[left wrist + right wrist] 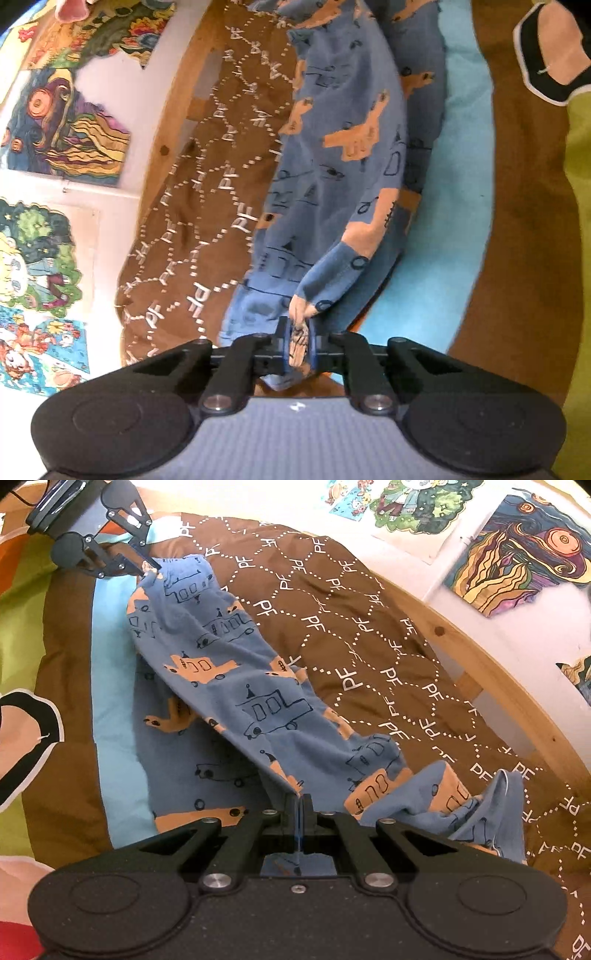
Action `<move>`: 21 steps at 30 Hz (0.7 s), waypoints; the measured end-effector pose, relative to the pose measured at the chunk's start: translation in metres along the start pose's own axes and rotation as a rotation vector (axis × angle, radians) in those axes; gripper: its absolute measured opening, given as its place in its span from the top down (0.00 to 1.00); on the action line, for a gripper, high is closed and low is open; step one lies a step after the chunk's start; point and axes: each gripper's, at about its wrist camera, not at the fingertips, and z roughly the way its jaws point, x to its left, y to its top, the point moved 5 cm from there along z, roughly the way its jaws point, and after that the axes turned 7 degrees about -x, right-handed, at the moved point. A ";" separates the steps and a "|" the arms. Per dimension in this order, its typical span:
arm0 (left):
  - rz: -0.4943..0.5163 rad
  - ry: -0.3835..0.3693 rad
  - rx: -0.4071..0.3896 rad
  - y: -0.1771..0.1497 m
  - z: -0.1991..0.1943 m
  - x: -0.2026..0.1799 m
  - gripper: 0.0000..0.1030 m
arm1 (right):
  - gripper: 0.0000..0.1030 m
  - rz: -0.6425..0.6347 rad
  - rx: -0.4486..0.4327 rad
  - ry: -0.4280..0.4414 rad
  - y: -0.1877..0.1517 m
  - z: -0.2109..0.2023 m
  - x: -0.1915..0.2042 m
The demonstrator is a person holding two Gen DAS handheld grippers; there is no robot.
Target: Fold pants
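- Gripping on both ends: right gripper (297, 805) has its jaws pressed together on a thin edge of the pants (236, 686), with fabric pulled up to a peak at the tips; left gripper (298, 341) is clamped on a thicker bunch of cloth, likely a hem or cuff.
- Pants hang as a raised sheet strung between the two grippers, over the brown quilt (388, 635) and the light-blue stripe of the bedding (110, 709). A lower layer lies flat on the bed under the lifted one.
- Long axis runs gripper to gripper: from the right wrist view it goes away and to the left, ending at the left gripper (146, 566) at the far end. Each gripper owns one end, so neither is nearer to the whole.
- Judgement: the next move turns on carrying that held edge sideways across the flat layer, keeping both ends level so the fold line stays straight.
- Hard to tell: which end is waist and which is leg; a crumpled heap just right of the right gripper hides that part's shape.
- Left wrist view is motion-blurred; the pants' far end is cut off at the top edge.
- Beyond: wooden bed rail (491, 672), then posters (524, 550) on the wall.
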 end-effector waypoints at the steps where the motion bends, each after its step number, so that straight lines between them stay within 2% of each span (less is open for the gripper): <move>1: 0.016 0.029 -0.010 0.000 -0.001 0.003 0.92 | 1.00 -0.002 0.000 0.002 0.000 -0.001 0.001; 5: 0.086 0.101 -0.032 0.000 -0.007 0.019 0.92 | 1.00 -0.023 -0.007 0.028 0.001 -0.006 0.008; 7: 0.123 0.109 -0.027 -0.002 -0.006 0.020 0.92 | 1.00 -0.045 -0.005 0.046 0.001 -0.008 0.015; 12: 0.114 0.053 -0.020 -0.002 -0.003 0.014 0.92 | 1.00 -0.094 0.008 0.078 0.001 -0.010 0.032; 21: 0.122 -0.017 0.026 -0.011 0.003 -0.006 0.90 | 1.00 -0.092 0.037 0.128 -0.004 -0.014 0.044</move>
